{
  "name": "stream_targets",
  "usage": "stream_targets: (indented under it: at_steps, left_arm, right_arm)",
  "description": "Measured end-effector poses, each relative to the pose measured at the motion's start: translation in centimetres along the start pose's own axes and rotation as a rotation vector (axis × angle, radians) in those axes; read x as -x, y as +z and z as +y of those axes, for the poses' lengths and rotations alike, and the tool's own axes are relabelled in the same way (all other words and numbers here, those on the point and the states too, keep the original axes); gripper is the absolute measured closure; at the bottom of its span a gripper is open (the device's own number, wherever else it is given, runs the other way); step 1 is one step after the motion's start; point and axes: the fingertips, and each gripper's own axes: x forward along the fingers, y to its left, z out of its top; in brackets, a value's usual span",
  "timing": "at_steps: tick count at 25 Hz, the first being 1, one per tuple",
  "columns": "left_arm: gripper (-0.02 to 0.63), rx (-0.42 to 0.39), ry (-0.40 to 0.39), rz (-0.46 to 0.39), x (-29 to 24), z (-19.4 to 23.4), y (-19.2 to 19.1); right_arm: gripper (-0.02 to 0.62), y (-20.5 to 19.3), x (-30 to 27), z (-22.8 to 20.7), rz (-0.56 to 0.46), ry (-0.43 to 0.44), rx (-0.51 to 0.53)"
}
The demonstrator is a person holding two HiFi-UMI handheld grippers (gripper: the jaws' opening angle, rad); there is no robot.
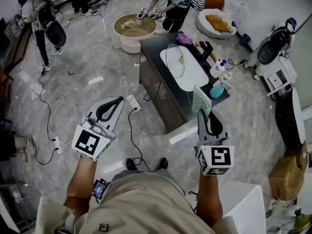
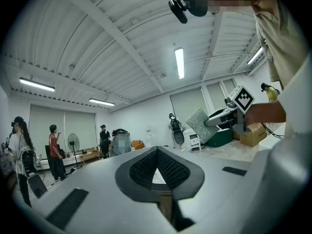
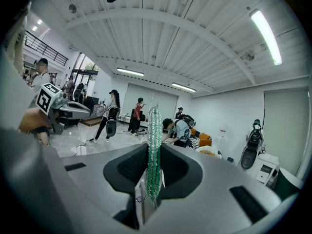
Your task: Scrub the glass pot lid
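The glass pot lid [image 1: 175,62] lies in the white sink [image 1: 192,79] of a dark counter ahead of me. My right gripper [image 1: 204,112] [image 3: 154,152] hovers over the floor just short of the counter's near right corner, shut on a green scrub pad [image 1: 201,100] [image 3: 154,145] that stands upright out of its jaws. My left gripper [image 1: 116,102] [image 2: 157,150] hangs lower left over the floor, well clear of the counter, shut with nothing in it. In the left gripper view the scrub pad [image 2: 202,124] shows at the right.
A black faucet [image 1: 206,48], white bottles [image 1: 219,68] and a blue spray bottle [image 1: 218,88] line the sink's right side. Cables and a power strip [image 1: 132,102] lie on the floor by the counter. People stand around a round tub [image 1: 132,29] behind it. A cardboard box [image 1: 288,172] sits right.
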Motion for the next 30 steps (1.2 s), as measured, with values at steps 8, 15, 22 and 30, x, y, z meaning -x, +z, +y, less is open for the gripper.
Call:
stream_targets:
  at_steps: [8,15,22,30]
  left_arm:
    - [0.592,0.03,-0.014,0.04,0.3,0.7,-1.2]
    - [0.592,0.056,-0.035,0.063,1.0,2.0,-2.4]
    - [0.592,0.057,-0.055,0.026,1.6,3.1,-2.4]
    - [0.592,0.097,-0.046,0.068,0.1,4.9,-4.4]
  right_arm:
    - [0.518,-0.1,-0.6,0.8,0.009,-0.008,-0.009]
    - [0.517,0.1,-1.4,2.1,0.017,-0.021,-0.028]
    - [0.517,0.8,-2.3,3.5,-0.007,-0.007,-0.099]
    - [0.516,0.6,-6.1,2.9,0.009,0.006,-0.093]
